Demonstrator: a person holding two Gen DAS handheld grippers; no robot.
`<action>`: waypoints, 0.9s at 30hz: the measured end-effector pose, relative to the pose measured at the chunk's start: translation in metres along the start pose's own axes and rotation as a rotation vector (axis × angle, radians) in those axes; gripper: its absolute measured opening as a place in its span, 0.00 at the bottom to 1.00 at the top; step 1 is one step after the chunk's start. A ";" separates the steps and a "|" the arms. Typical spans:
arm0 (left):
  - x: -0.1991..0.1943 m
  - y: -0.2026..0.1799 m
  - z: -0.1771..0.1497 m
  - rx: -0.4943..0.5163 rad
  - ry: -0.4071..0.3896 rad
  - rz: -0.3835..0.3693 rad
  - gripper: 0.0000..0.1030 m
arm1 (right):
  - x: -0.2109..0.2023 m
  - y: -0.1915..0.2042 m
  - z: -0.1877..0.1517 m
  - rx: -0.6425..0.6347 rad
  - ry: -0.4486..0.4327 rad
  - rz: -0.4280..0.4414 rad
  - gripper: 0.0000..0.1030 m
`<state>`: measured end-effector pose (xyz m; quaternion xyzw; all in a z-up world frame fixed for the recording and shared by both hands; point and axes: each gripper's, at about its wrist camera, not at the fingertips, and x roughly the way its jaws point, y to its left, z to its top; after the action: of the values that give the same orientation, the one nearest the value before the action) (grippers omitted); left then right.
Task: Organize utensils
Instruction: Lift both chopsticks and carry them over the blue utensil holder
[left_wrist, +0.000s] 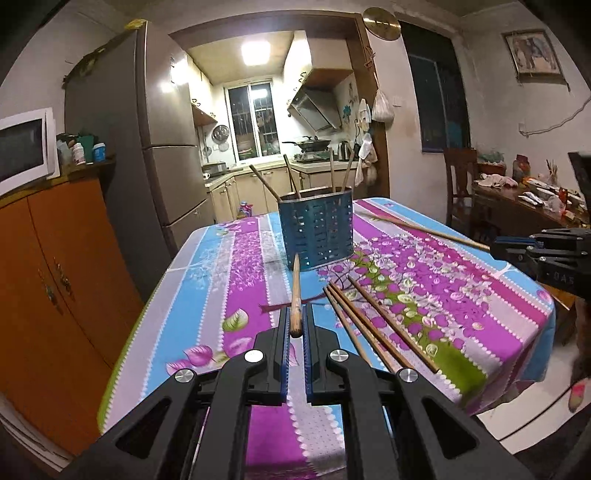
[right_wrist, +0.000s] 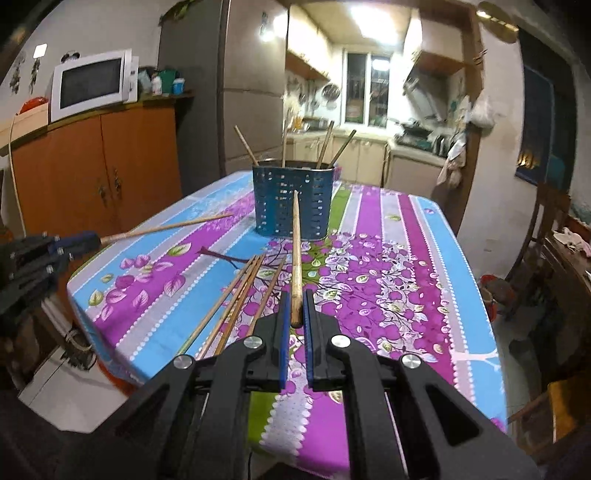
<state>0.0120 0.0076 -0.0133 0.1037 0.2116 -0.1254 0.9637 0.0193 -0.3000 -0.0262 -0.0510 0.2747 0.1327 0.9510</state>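
Observation:
A blue perforated utensil holder (left_wrist: 314, 230) stands on the table with several chopsticks upright in it; it also shows in the right wrist view (right_wrist: 291, 201). My left gripper (left_wrist: 296, 321) is shut on one wooden chopstick (left_wrist: 295, 291) that points toward the holder. My right gripper (right_wrist: 296, 304) is shut on another wooden chopstick (right_wrist: 296, 251), also pointing at the holder. Three loose chopsticks (left_wrist: 373, 323) lie on the floral tablecloth near the front edge; they also show in the right wrist view (right_wrist: 240, 299). Each gripper appears in the other's view, the right one (left_wrist: 495, 249) and the left one (right_wrist: 98, 240).
The table (left_wrist: 207, 302) has a purple and blue floral cloth. An orange cabinet (left_wrist: 55, 280) with a microwave (left_wrist: 22, 147) stands left, a fridge (left_wrist: 155, 129) behind it. A chair (left_wrist: 460, 177) and cluttered side table (left_wrist: 524, 195) stand right.

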 end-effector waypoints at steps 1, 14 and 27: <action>-0.003 0.004 0.008 0.006 0.014 -0.011 0.07 | -0.002 -0.001 0.003 -0.013 0.019 0.002 0.05; -0.032 0.032 0.075 -0.038 -0.047 -0.107 0.07 | -0.025 -0.021 0.057 -0.062 0.061 0.058 0.05; -0.011 0.034 0.111 -0.027 -0.054 -0.154 0.07 | -0.020 -0.044 0.098 0.069 0.004 0.140 0.05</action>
<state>0.0545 0.0139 0.0956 0.0707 0.1946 -0.1990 0.9579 0.0651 -0.3304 0.0681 0.0008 0.2838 0.1895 0.9400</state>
